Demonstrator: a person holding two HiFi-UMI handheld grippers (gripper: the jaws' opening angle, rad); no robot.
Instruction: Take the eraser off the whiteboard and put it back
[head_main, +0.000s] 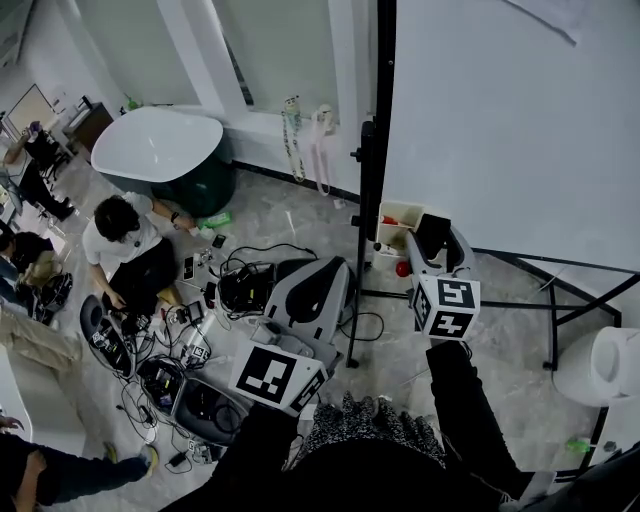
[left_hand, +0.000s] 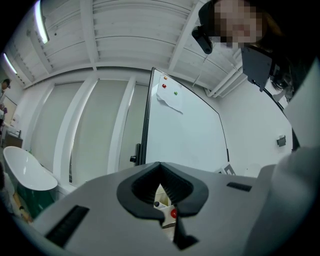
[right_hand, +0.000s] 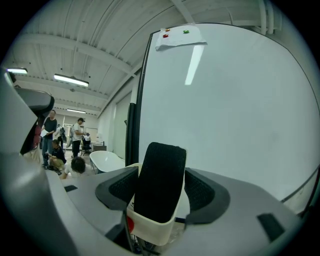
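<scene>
Right tool: the right gripper (head_main: 437, 245) is clamped on the eraser (right_hand: 160, 180), one pad against each side, black felt turned to the camera.
Left tool: the left gripper (left_hand: 160, 170) has its jaws together with nothing between them; it sits at 9 o'clock of the right one in the head view.
Eraser position: held by the whiteboard (head_main: 500, 120), at the board's 7 o'clock corner, just above the small tray (head_main: 398, 212). Contact with the board cannot be confirmed.
Risk, slip: the grip sits low on the eraser's sides; a loosened squeeze would likely drop it to the floor.
Risk, placement: if released before the eraser lies flat on the board, it may fail to stick and slide off.
Risk, collision: the tray and stand lie close under the jaws and could be knocked.
Count: one eraser, one whiteboard, two grippers, one tray.
Count, board fittings: one paper sheet (right_hand: 180, 39) at the board's 12 o'clock, with one red magnet (right_hand: 165, 35) and one green magnet (right_hand: 186, 31).
</scene>
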